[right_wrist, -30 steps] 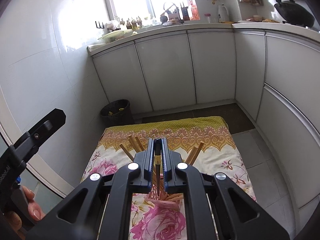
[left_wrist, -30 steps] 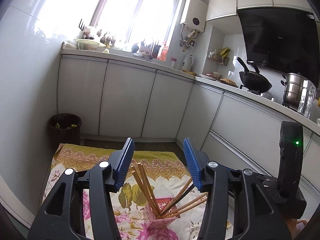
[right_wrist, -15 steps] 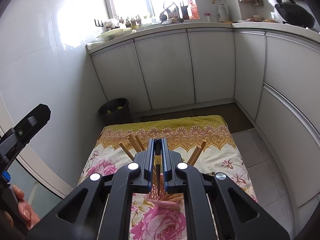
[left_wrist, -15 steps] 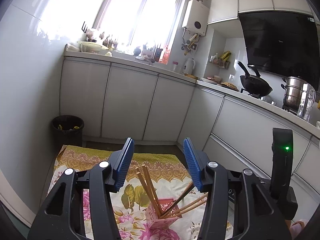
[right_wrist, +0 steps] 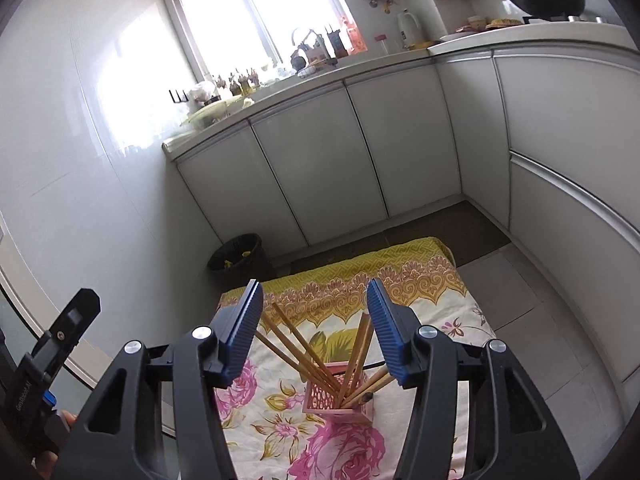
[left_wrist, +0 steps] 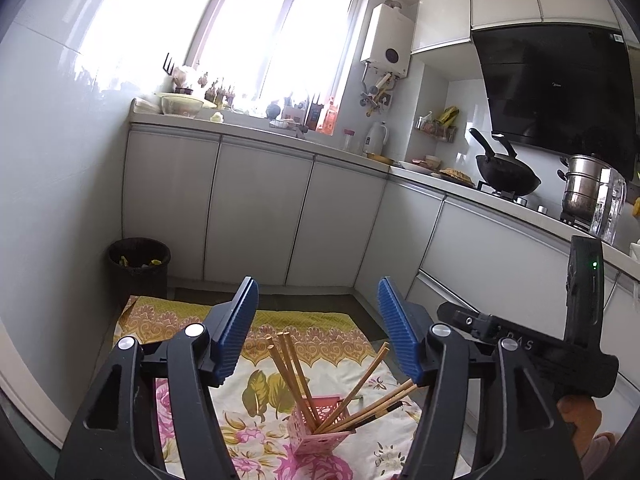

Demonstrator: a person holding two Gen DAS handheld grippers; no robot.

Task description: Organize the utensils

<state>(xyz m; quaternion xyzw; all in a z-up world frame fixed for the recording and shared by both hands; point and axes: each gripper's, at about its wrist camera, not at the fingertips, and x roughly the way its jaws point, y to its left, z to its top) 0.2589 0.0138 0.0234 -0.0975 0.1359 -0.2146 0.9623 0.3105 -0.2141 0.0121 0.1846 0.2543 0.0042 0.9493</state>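
Right gripper [right_wrist: 315,330] had just opened, empty; left gripper [left_wrist: 318,330] likewise released; chopsticks [right_wrist: 316,354] stood deposited in pink holder [right_wrist: 340,400].

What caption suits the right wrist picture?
Open right claw above a pink holder of chopsticks on a floral cloth.

the other gripper's body [left_wrist: 516,344], seen from the left wrist, bears pale letters, of which "das" can be read. in the right wrist view, a side label on the other gripper [right_wrist: 24,396] is too blurred to read surely.
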